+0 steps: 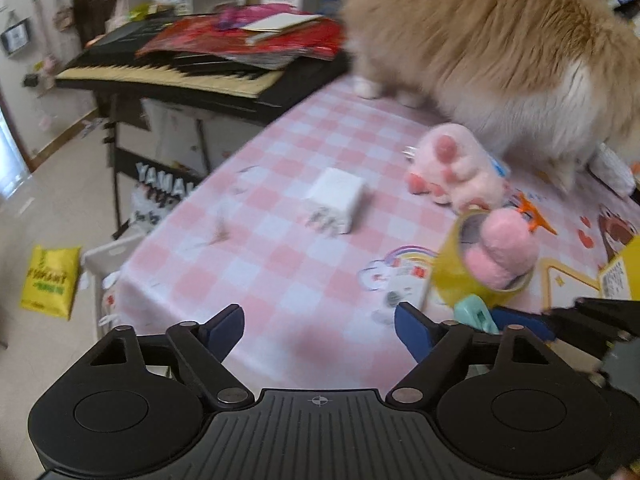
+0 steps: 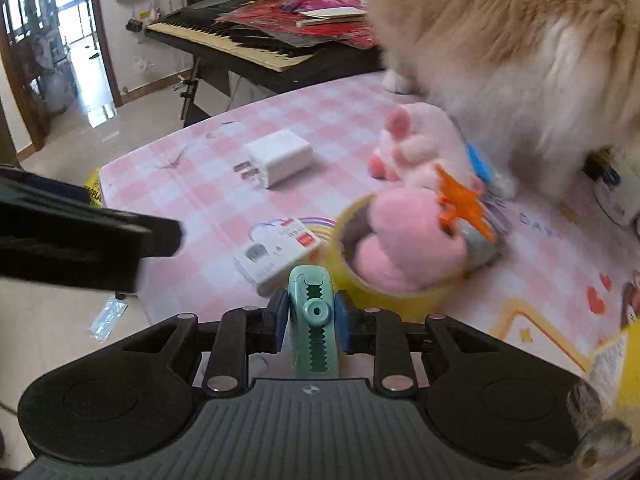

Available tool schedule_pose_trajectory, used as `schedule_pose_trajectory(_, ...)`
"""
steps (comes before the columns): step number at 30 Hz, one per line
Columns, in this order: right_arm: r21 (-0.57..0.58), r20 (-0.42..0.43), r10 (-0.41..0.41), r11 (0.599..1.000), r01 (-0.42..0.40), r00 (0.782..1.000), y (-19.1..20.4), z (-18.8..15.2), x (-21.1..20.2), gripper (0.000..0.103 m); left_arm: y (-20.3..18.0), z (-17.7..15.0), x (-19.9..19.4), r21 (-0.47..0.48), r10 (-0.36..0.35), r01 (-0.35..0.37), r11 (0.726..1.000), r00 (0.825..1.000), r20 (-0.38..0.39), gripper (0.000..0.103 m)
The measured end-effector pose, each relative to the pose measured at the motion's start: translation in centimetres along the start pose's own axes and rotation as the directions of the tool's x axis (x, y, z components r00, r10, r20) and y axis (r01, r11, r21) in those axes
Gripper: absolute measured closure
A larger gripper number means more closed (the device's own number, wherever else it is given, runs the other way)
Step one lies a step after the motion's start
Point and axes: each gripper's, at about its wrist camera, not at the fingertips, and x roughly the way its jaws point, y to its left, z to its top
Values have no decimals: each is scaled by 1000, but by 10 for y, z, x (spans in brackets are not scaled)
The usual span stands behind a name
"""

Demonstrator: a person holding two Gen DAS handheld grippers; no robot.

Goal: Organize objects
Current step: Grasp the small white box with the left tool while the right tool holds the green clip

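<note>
My right gripper (image 2: 312,320) is shut on a mint green clip (image 2: 314,320) with toothed jaws, held above the table's near edge; the clip also shows in the left wrist view (image 1: 476,314). My left gripper (image 1: 320,330) is open and empty over the pink checked tablecloth (image 1: 280,264). A white charger plug (image 1: 338,200) lies ahead of it, also in the right wrist view (image 2: 278,157). A yellow tape roll (image 2: 384,280) holds a pink plush (image 2: 404,244) with an orange clip (image 2: 460,204) on it. A pink paw plush (image 1: 456,164) lies behind.
A fluffy orange and white cat (image 1: 500,40) stands on the table at the back right. A small white box (image 2: 280,254) lies near the tape roll. A Yamaha keyboard (image 1: 172,72) with red papers stands beyond the table's left edge. A yellow bag (image 1: 50,280) lies on the floor.
</note>
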Motion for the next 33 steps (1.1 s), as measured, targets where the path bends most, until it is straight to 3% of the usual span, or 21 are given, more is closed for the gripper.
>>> schedule_pose_trajectory(9,67,-66,-118,990,122,991,-24,-25,-22,79,-50,10,45,200,-50,61,978,997,-62,41)
schedule_pose_trajectory(12,93,-100,-133,986,142,986,-25,-34,-19,79,-53,11,55,219,-60,82,972,993,-104,55)
schedule_pose_trajectory(14,107,-117,-139,983,152,983,-24,-36,-15,79,-56,9,53,254,-66,87,963,994,-90,61)
schedule_pose_trajectory(16,129,-126,-143,979,160,982,-24,-39,-14,79,-58,9,52,273,-83,104,956,993,-88,75)
schedule_pose_trajectory(21,196,-140,-142,966,168,980,-21,-39,-16,80,-51,8,39,253,-144,166,953,984,-105,75)
schedule_pose_trajectory(28,310,-58,-198,928,206,978,-7,-27,-53,80,-24,12,-26,218,-272,272,937,962,-33,75)
schedule_pose_trajectory(33,368,-16,-225,905,215,974,15,-26,-83,80,-8,2,-61,227,-315,305,925,949,8,75)
